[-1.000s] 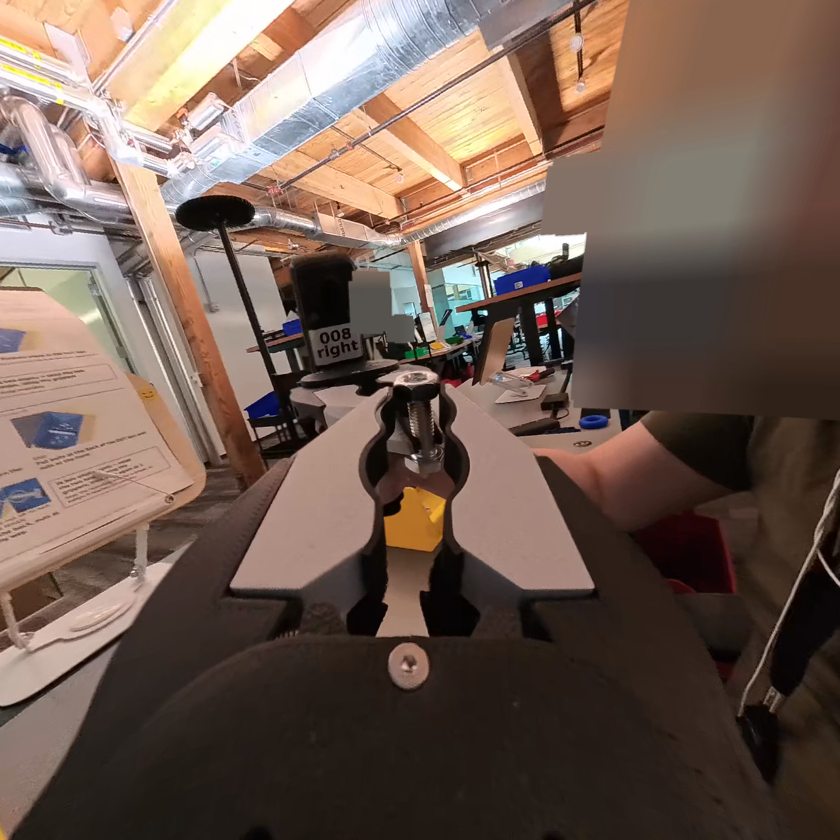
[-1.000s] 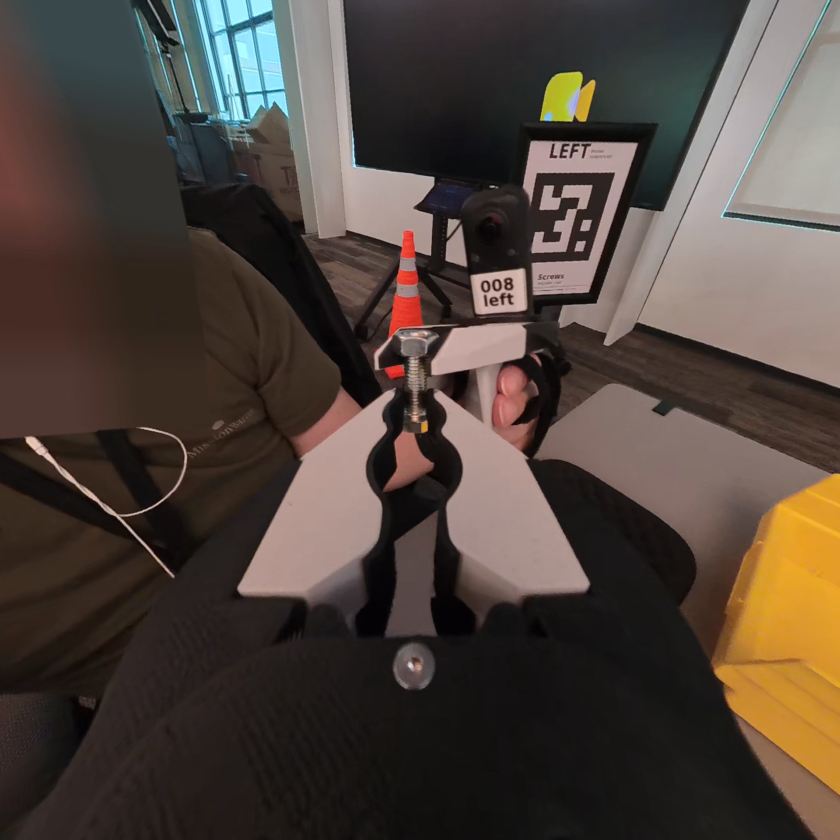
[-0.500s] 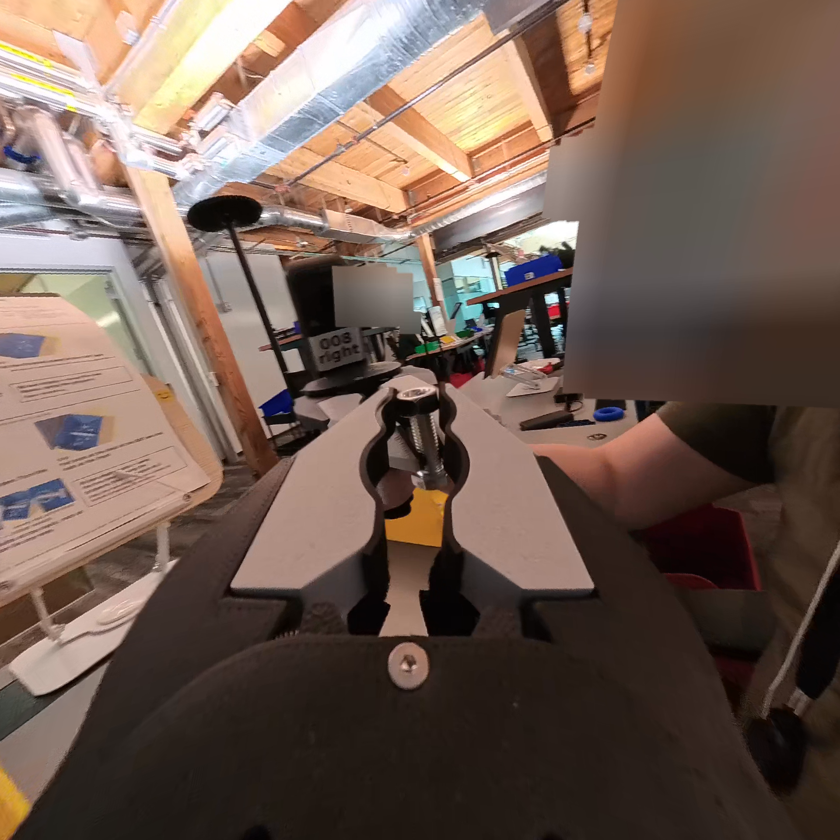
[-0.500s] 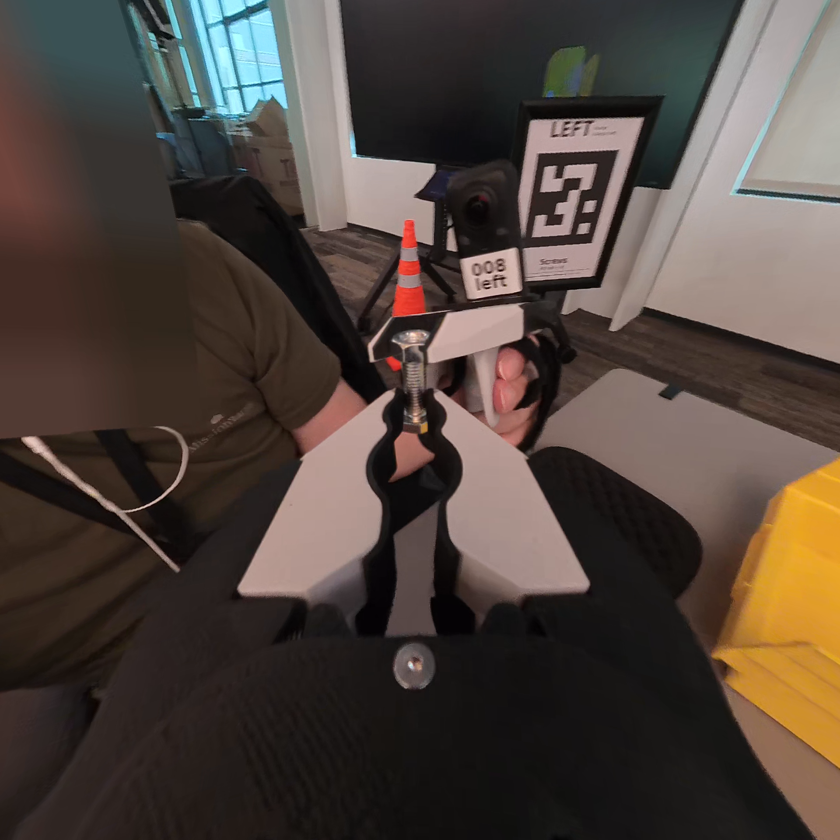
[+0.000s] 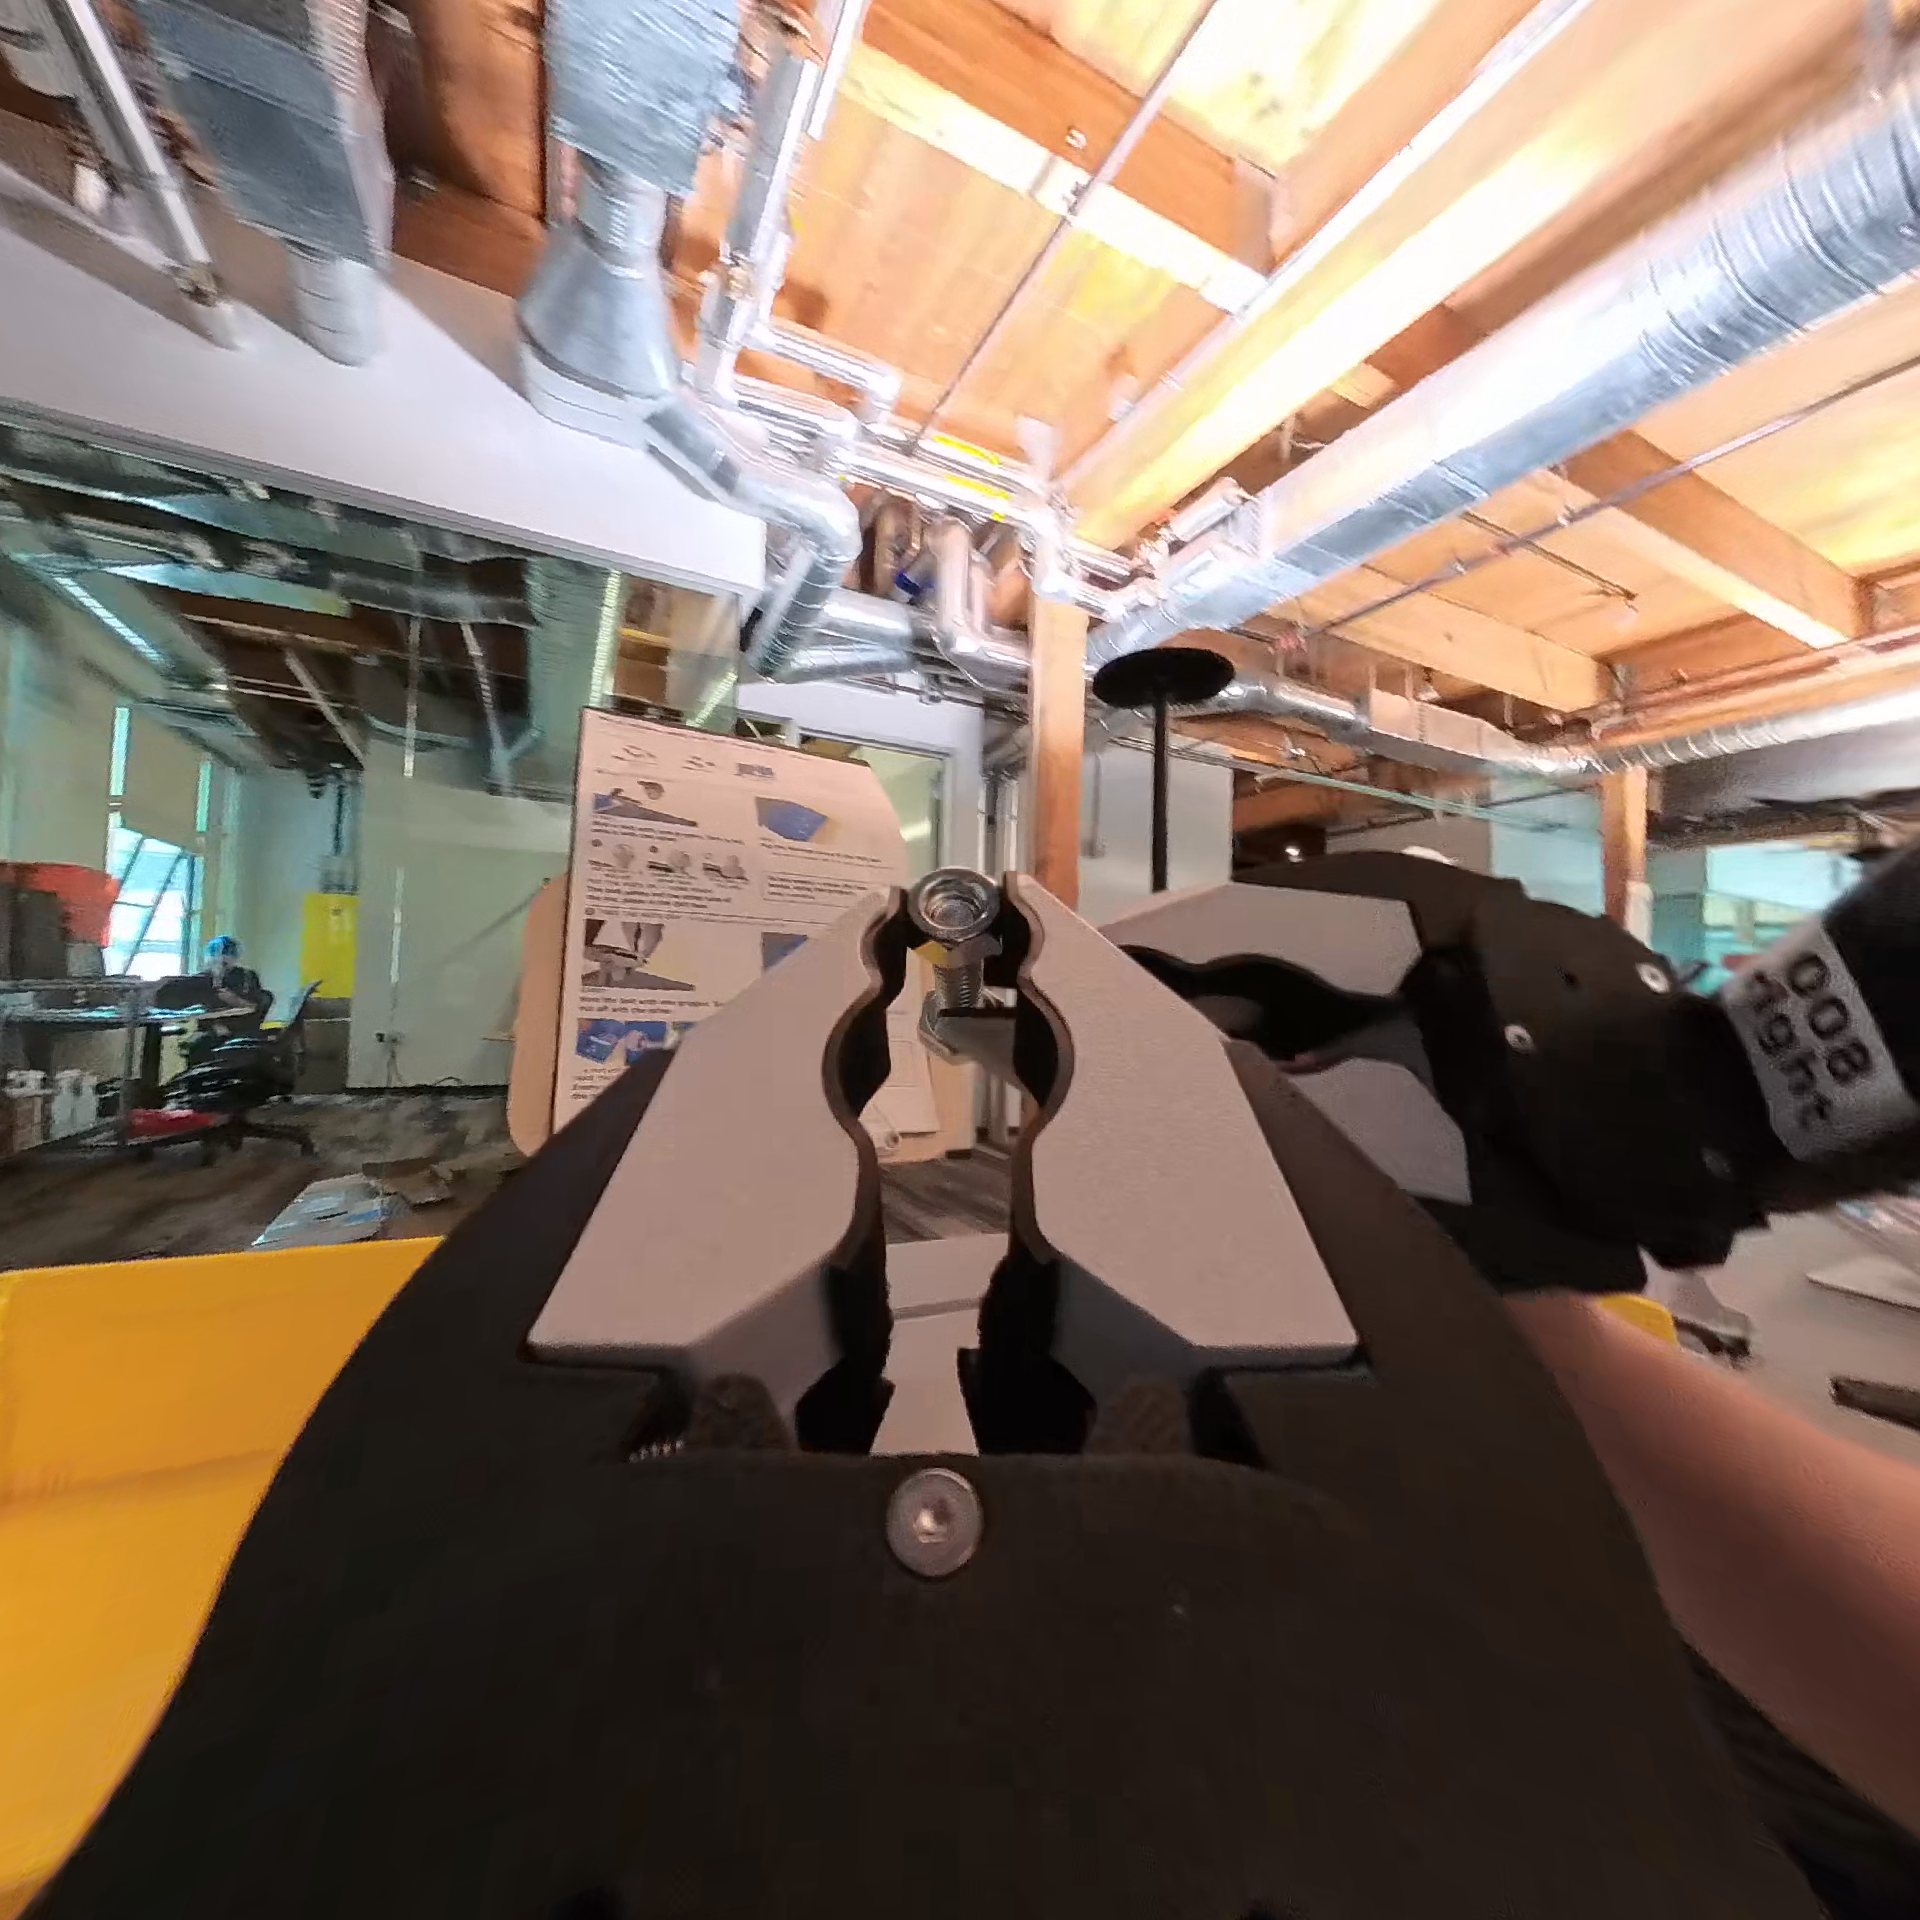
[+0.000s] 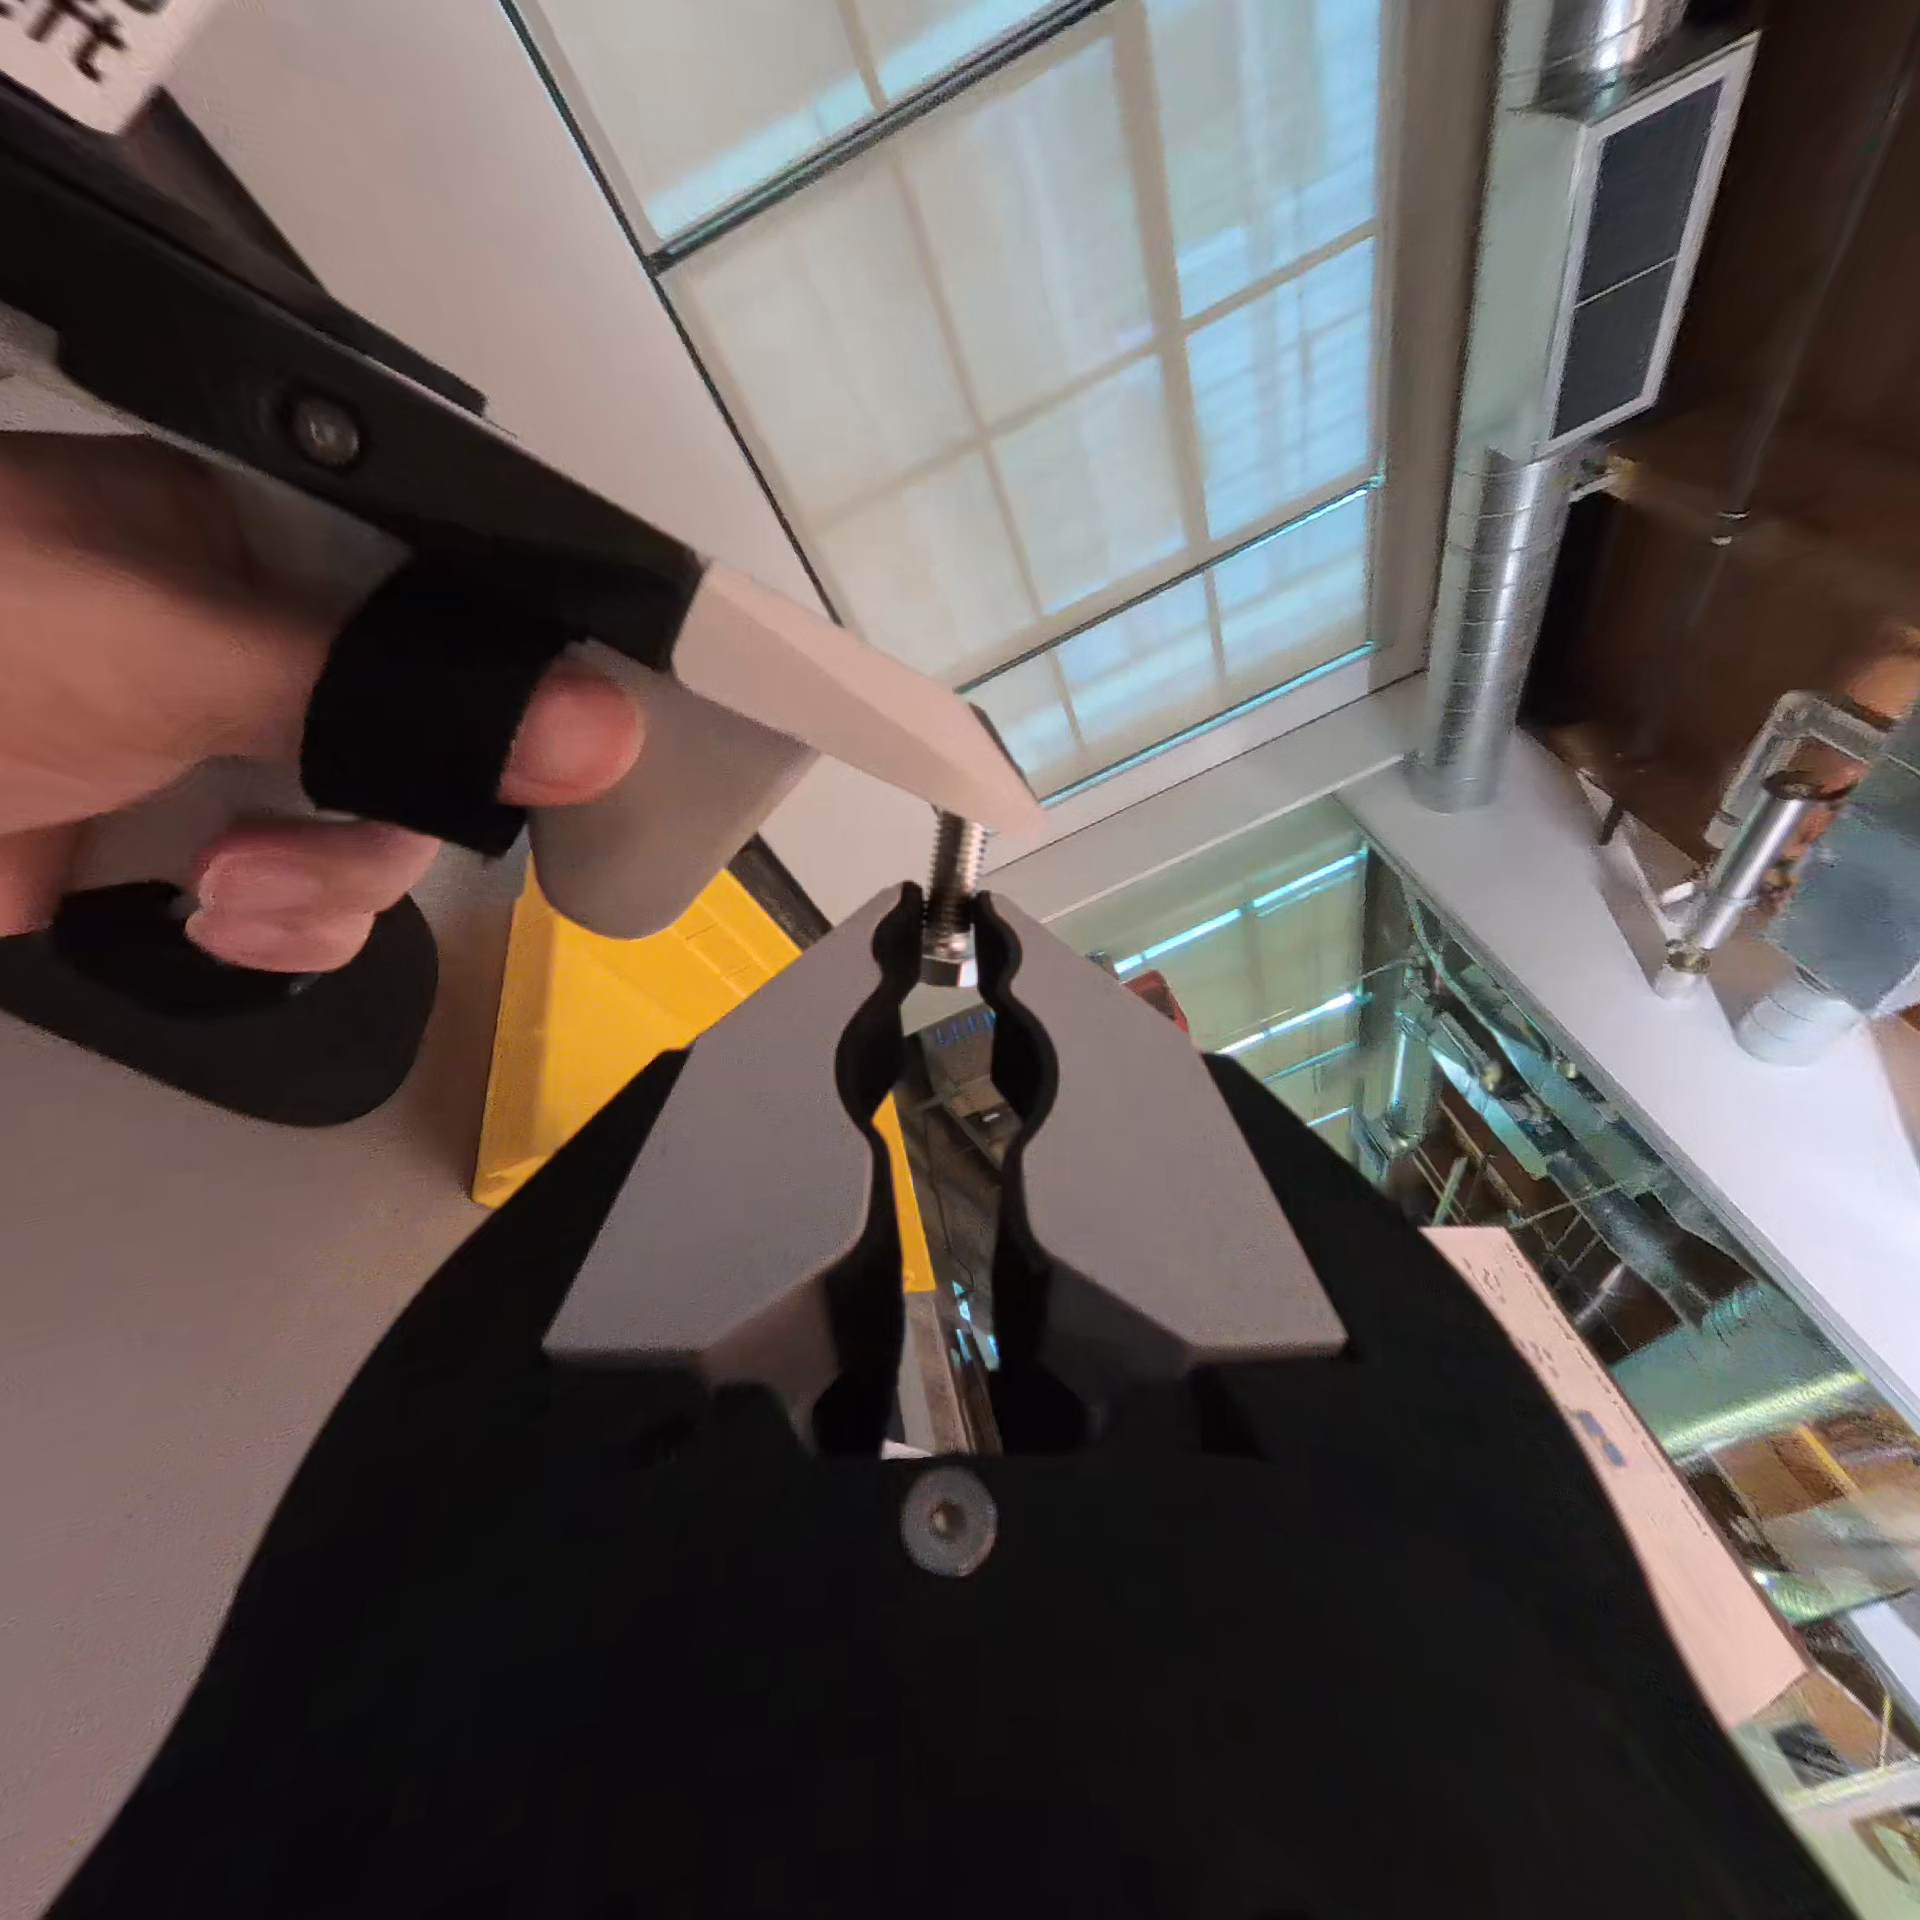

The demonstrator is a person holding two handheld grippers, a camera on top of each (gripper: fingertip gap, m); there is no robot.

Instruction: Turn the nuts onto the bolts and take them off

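Both grippers have swung around a lot since a second ago: the left wrist view used to face the person with the bolt standing upright, and now it looks out at the room and ceiling with the bolt head pointing almost straight at the camera.

Left wrist view: the left gripper (image 5: pixel 952 914) has its tips pinched on the head end of the bolt (image 5: pixel 950 902), so you see the round shiny head right between the tips. The threaded shaft runs down and away behind it. The right gripper (image 5: pixel 997 1023) comes in from the right side, and its grey tips meet the lower part of the shaft. A bare forearm (image 5: pixel 1704 1475) runs under it. A yellow bin (image 5: pixel 156 1382) sits low on the left, and a white instruction board (image 5: pixel 717 894) stands behind the tips.

Right wrist view: pretty tilted and a bit blurry. The right gripper (image 6: pixel 945 940) is squeezed on the nut (image 6: pixel 944 948) at the end of the bolt (image 6: pixel 954 847), threads sticking up out of the tips. The left gripper (image 6: pixel 997 790) reaches in from the upper left and its pale tip covers the far end of the bolt. A hand (image 6: pixel 208 727) wraps around its handle. A yellow bin (image 6: pixel 582 1029) shows behind, resting on the grey table (image 6: pixel 208 1299), with windows (image 6: pixel 1039 364) above.
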